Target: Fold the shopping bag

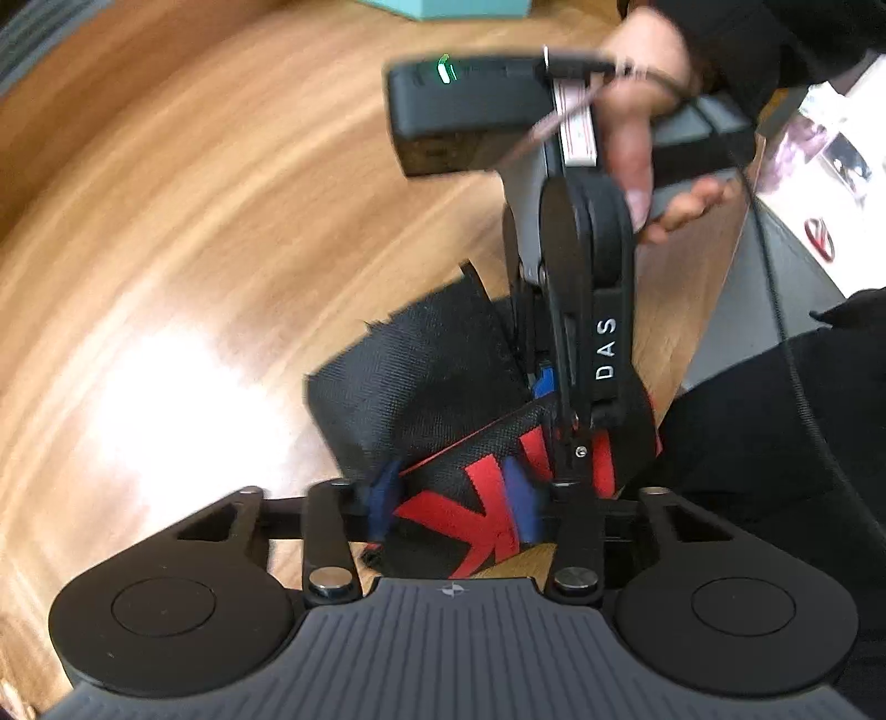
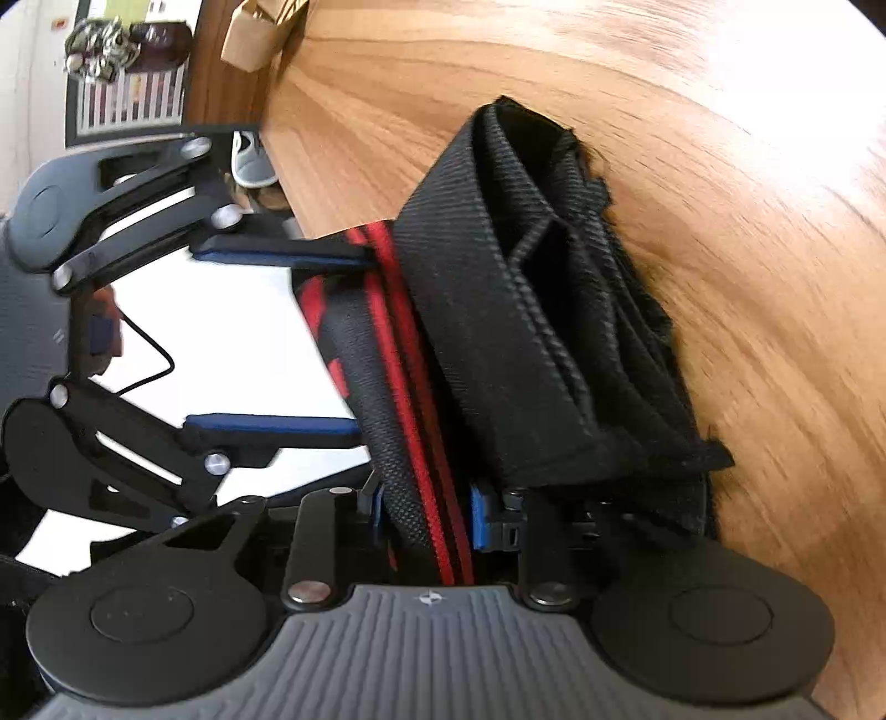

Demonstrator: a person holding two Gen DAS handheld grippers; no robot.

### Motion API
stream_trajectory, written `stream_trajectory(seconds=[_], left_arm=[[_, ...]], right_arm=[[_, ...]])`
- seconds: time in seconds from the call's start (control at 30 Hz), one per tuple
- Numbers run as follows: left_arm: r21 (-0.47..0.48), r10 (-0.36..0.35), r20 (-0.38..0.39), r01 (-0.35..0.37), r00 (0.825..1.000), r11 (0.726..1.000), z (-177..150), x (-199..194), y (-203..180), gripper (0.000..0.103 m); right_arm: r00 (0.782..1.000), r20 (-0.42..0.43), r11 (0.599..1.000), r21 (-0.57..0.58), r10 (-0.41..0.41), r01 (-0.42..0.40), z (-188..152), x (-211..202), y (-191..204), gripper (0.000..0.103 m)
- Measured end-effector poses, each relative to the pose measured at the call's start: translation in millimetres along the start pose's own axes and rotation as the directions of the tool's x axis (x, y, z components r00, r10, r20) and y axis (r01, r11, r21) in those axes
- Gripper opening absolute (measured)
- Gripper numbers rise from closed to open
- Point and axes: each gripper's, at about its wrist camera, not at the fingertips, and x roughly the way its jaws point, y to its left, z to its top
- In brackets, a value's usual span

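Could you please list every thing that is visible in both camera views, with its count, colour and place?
Folded woven fabric shopping bag: one, black with red lettering and red stripes, on the table, between both grippers.
Wooden table: one, light brown, under the bag.
Box: one, teal, far table edge.
Shoe: one, grey and white, on the floor beyond the table.
Left gripper: one, black with blue pads, jaws around the bag.
Right gripper: one, black with blue pads, shut on the bag.
Hand: one, holding the right gripper.
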Motion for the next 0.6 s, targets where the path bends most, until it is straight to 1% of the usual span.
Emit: stream_trajectory(seconds=[0.03,0.07,0.1,0.17,0.27,0.33,0.4,0.47,0.6], left_arm=[[0.016,0.012,0.009,-0.012,1.0,1.0,-3,-6,-4,0.025],[0.03,0.019,0.007,-0.019,1.0,0.999,-6,-9,-8,0.011],[0.039,0.017,-0.016,-0.016,1.0,0.999,-8,-7,-10,0.009],[0.051,0.017,-0.053,-0.014,0.998,0.999,-13,-3,-14,0.009],[0.018,0.043,-0.048,-0.042,0.998,0.999,-17,6,-13,0.008],[-0.013,0.054,-0.04,-0.054,0.998,0.998,-19,8,-10,0.002],[-0.041,0.067,-0.038,-0.068,0.997,0.997,-19,11,-8,0.002],[-0.06,0.085,-0.057,-0.088,0.995,0.994,-14,18,-8,0.002],[-0.041,0.126,-0.082,-0.13,0.989,0.991,-8,29,-15,0.002]], right_arm=[[1.0,0.001,1.0,0.003,0.003,-0.003,1,-1,-2,0.03],[1.0,0.002,1.0,0.005,0.006,-0.006,3,-1,-3,0.03],[1.0,0.004,1.0,0.007,0.009,-0.009,4,-2,-5,0.03],[1.0,0.006,1.0,0.012,0.015,-0.015,7,-3,-8,0.03],[1.0,0.01,1.0,0.02,0.024,-0.024,12,-4,-13,0.029],[0.999,0.014,0.999,0.027,0.03,-0.03,13,-5,-15,0.029],[0.999,0.022,0.999,0.035,0.034,-0.034,11,-5,-14,0.029],[0.999,0.026,0.999,0.035,0.026,-0.027,14,-3,-11,0.028],[0.999,0.037,0.999,0.046,0.019,-0.021,16,-1,-22,0.027]])
